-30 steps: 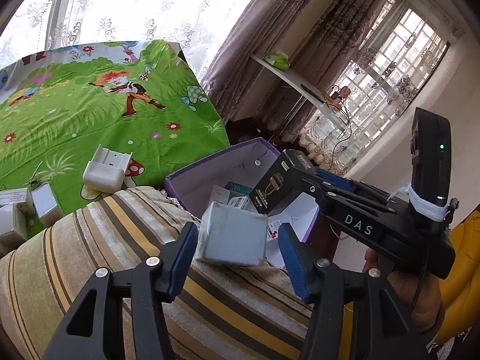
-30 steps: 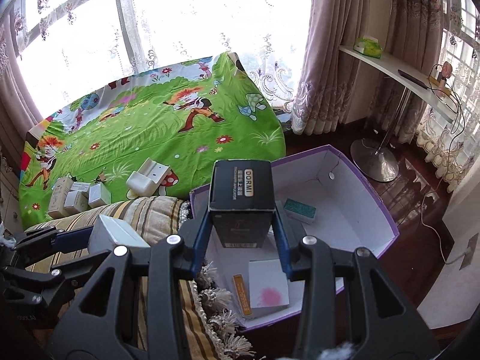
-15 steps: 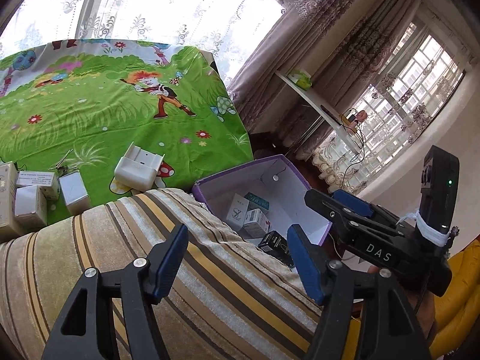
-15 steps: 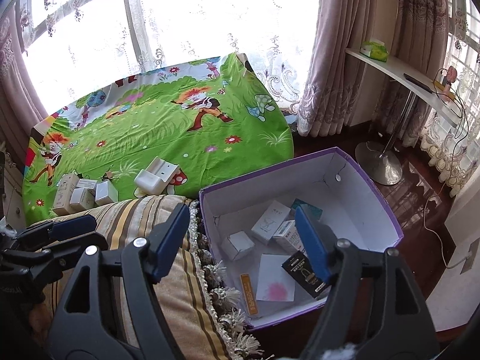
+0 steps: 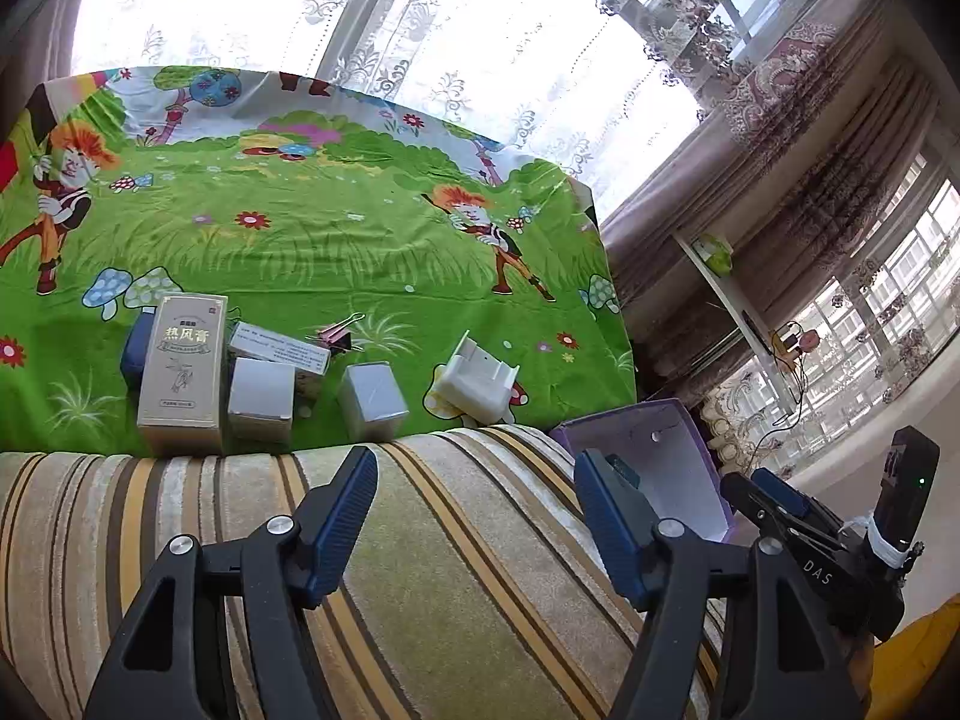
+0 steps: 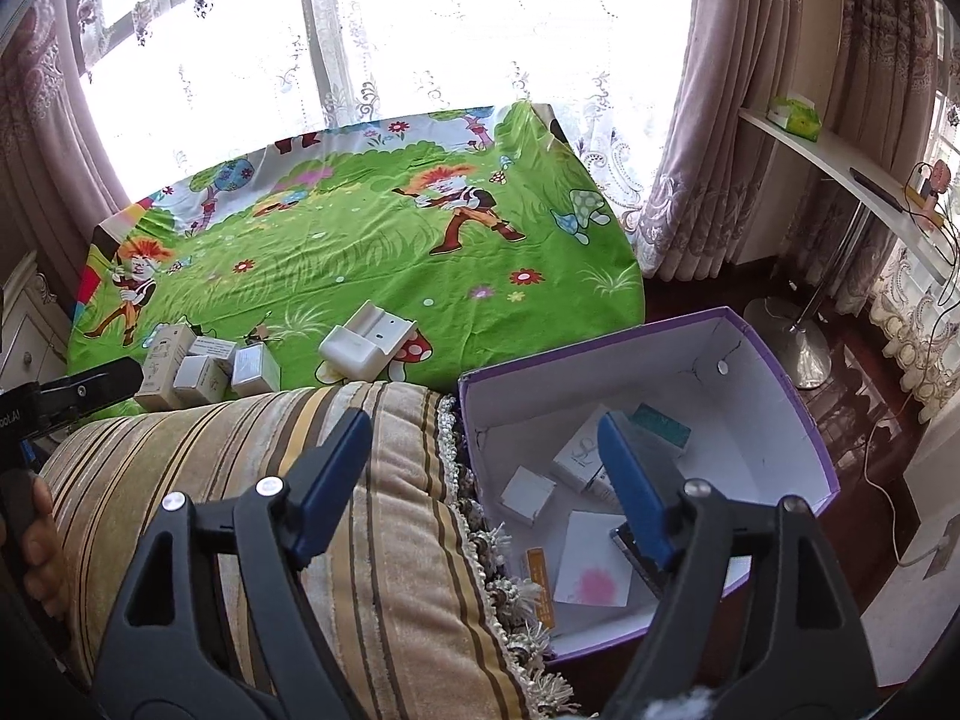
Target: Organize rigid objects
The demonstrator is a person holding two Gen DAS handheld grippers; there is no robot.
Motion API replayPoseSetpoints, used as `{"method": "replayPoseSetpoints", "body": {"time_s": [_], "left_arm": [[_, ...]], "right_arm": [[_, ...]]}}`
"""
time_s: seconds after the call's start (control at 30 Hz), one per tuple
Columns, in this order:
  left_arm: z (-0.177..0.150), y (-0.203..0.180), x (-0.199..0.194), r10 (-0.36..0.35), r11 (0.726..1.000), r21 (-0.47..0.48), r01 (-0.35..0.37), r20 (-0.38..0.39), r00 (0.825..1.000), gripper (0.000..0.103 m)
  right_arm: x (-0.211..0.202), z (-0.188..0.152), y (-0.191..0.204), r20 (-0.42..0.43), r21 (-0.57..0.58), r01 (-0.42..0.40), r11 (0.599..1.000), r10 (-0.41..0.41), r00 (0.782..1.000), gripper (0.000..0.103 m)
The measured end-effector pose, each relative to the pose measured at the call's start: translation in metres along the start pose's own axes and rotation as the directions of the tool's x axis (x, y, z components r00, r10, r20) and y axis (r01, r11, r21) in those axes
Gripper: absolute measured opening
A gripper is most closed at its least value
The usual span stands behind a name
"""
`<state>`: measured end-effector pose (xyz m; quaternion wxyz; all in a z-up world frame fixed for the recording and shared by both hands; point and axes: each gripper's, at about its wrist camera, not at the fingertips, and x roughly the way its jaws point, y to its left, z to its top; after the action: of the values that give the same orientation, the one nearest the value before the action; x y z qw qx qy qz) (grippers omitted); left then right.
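A: Where are the boxes?
B: Several cardboard ones lie in the purple box point(image 6: 780, 384) beside the bed; four more point(image 5: 258, 399) sit at the green sheet's point(image 5: 336, 240) near edge

A: The grippers?
B: Left gripper point(image 5: 474, 525) spread, empty. Right gripper point(image 6: 483, 480) has just been opening, empty. Next, probably fetch the small grey carton point(image 5: 372, 399)

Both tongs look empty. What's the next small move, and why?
Probably reach the left tongs to the nearest grey box on the green sheet. Both tongs are open and empty, and boxes still lie outside the purple box.
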<state>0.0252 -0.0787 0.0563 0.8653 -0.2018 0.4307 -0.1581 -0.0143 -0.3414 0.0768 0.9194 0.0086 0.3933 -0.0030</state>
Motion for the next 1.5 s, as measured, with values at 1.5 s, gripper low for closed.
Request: {"method": "replayPoseSetpoints", "body": {"time_s": [1.5], "left_arm": [[0.056, 0.126, 0.047, 0.271, 0.933, -0.175, -0.315, -0.238, 0.933, 0.071]], "right_arm": [[0.108, 0.054, 0.094, -0.242, -0.193, -0.166, 0.967, 0.117, 0.963, 0.081]]}}
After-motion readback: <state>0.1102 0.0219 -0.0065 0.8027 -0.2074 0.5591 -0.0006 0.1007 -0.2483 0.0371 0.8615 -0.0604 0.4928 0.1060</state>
